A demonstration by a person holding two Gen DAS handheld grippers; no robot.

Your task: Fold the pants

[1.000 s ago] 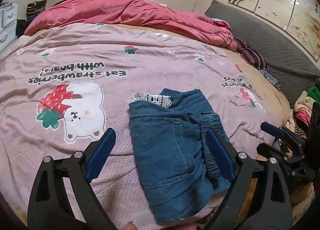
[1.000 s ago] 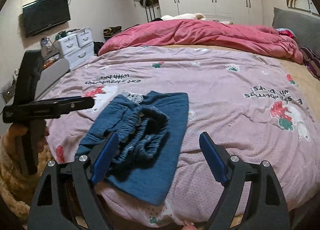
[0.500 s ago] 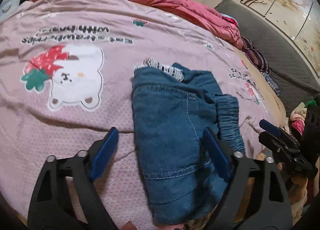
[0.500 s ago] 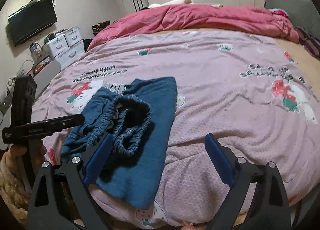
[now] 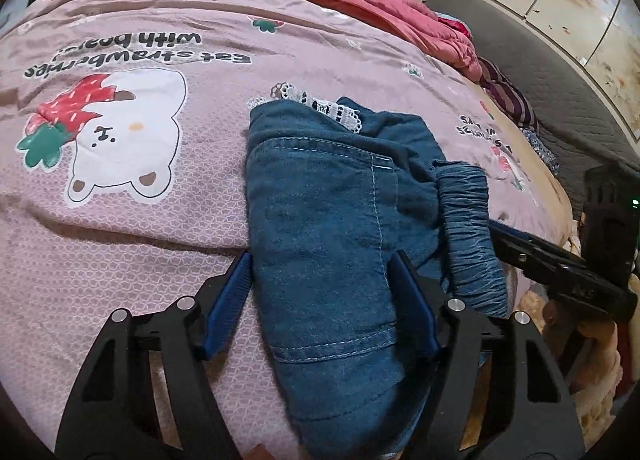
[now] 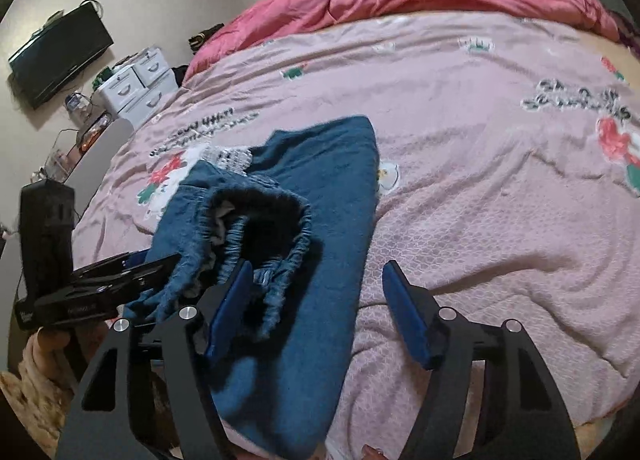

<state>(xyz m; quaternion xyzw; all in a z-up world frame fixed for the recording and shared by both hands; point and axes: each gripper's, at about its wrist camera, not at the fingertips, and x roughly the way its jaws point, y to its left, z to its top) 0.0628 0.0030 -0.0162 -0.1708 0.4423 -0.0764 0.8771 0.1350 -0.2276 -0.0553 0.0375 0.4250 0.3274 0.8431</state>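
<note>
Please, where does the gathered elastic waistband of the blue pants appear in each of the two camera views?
Left wrist view: the elastic waistband runs down the right side of the pants, right of centre.
Right wrist view: the waistband forms an open loop left of centre, above the right gripper.
Shared landmark: the white lace trim at the pants' far end.

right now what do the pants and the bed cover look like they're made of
The pants look like soft, matte blue denim: contrast topstitching, a gathered elastic waistband, and white lace trim that looks like cotton crochet. The bed cover looks like thin woven or quilted fabric with a slight sheen, printed with a fine honeycomb pattern; fibre unclear.
</note>
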